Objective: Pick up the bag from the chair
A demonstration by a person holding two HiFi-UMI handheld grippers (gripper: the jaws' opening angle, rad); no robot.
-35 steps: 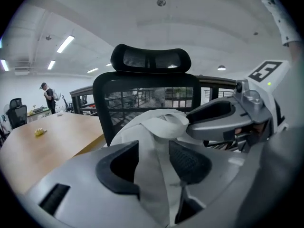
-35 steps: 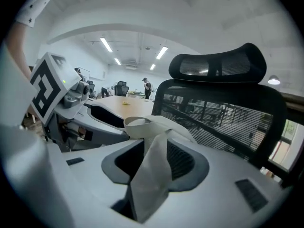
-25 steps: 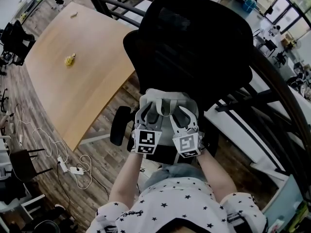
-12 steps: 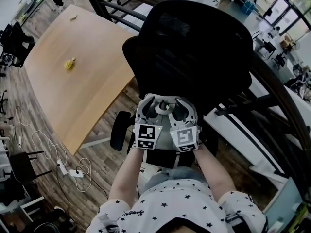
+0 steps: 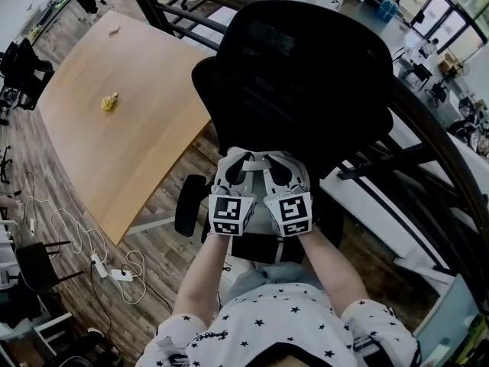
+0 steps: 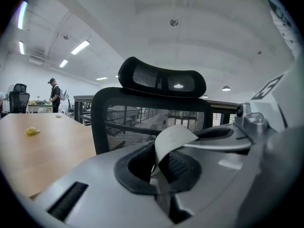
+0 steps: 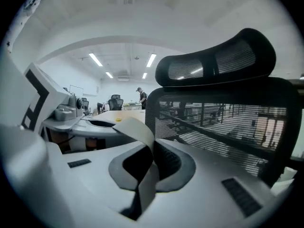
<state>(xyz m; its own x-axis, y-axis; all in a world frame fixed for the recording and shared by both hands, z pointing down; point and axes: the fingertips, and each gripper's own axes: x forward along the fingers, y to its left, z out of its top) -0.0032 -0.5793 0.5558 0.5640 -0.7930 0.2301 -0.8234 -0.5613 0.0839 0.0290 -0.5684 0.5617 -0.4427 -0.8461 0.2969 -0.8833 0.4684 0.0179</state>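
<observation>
Grippers meet at the head view's centre: left gripper (image 5: 243, 165) and right gripper (image 5: 278, 167) flank a pale grey fabric bag (image 5: 260, 183), just below a black mesh office chair (image 5: 306, 75). Left gripper view alone shows its jaws clenched on a pale flat strap (image 6: 173, 137). Right gripper view shows its jaws clenched on a second strap (image 7: 137, 132).

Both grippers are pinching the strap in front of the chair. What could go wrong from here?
1. The strap is only a thin fold in the left hand-held gripper and right hand-held gripper; under load it might slip out.
2. The bag's body cannot be made out below the grippers in the head view, so it could catch on the chair unnoticed.
</observation>
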